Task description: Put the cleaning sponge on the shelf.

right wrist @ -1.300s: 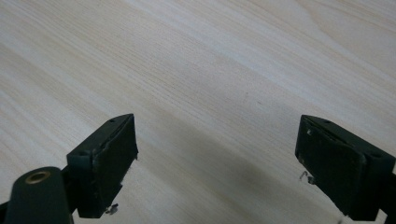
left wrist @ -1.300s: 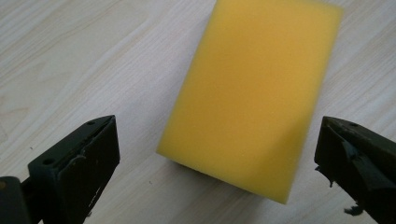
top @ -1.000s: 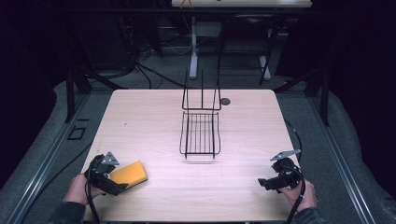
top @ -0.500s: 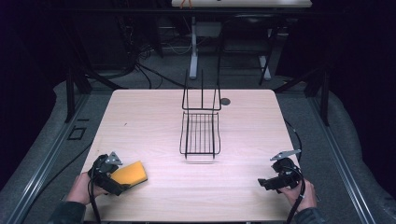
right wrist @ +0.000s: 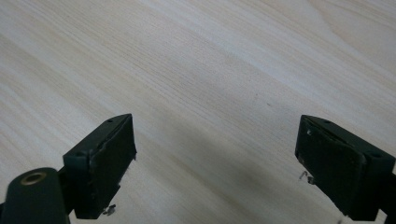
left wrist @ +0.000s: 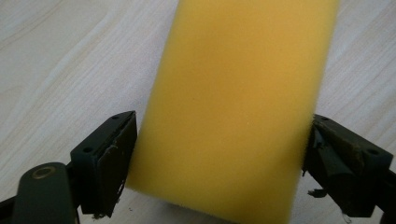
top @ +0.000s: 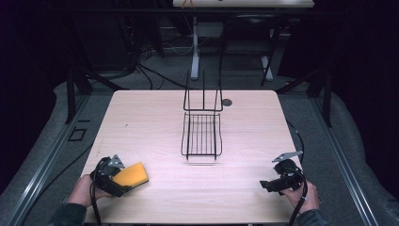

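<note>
A yellow sponge (top: pixel 131 174) lies flat on the wooden table (top: pixel 141 122) near its front left corner. My left gripper (top: pixel 120 181) reaches it from the left. In the left gripper view the sponge (left wrist: pixel 233 102) stands between the two jaws. The left gripper (left wrist: pixel 217 172) has just been closing, and both pads now press on the sponge's sides. My right gripper (top: pixel 266 185) rests near the front right corner, pointing left. In the right gripper view the right gripper (right wrist: pixel 215 163) is open, with bare wood between its jaws.
A black wire rack (top: pixel 201 134) stands at the table's middle, its tall back toward the far edge. A small dark round disc (top: pixel 227 102) lies just behind it. Dark floor, cables and stand legs lie beyond the far edge.
</note>
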A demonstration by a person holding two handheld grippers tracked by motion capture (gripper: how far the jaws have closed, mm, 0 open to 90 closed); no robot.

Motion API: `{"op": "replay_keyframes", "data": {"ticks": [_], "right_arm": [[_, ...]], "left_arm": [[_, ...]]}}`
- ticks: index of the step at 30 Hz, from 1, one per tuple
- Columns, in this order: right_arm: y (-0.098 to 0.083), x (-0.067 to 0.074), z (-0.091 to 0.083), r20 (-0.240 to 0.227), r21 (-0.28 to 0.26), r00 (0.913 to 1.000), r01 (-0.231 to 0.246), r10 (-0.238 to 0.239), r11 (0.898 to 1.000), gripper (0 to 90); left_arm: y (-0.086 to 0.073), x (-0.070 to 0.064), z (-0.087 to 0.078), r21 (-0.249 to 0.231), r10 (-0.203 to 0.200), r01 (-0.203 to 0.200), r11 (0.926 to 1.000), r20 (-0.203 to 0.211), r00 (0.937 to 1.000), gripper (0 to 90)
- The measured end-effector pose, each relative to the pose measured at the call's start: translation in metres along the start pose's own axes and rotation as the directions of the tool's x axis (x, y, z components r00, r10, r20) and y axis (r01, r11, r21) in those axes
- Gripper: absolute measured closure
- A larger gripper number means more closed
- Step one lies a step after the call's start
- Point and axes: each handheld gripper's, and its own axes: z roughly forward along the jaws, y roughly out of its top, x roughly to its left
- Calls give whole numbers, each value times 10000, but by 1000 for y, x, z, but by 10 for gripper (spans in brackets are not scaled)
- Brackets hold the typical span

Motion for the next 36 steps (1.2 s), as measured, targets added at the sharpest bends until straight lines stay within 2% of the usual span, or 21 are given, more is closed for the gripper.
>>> {"op": "replay_keyframes", "data": {"ticks": [11, 13, 15, 22, 23, 36], "right_arm": [[0, 0, 0, -31, 42, 10000, -33, 33, 10000, 120], [0, 0, 0, 28, 63, 10000, 46, -46, 10000, 120], [0, 0, 0, 25, 36, 10000, 44, -44, 10000, 121], [0, 1, 0, 29, 57, 10000, -5, 5, 10000, 122], [0, 1, -1, 37, 57, 10000, -7, 6, 10000, 123], [0, 2, 0, 115, 51, 9999, 19, -20, 10000, 124]], "left_arm": [[0, -1, -3, -237, -29, 28, 9997, -50, 10000, 205], [1, -1, -4, -242, 9, -10, 9997, -55, 10000, 208], [2, -2, -7, -473, -46, 39, 9989, -154, 9999, 210], [3, -4, -8, -417, -90, 80, 9991, -252, 9996, 216], [4, -5, -9, -358, -97, 84, 9993, -366, 9993, 217], [10, -9, -13, -781, -198, 163, 9968, -448, 9988, 217]]}}
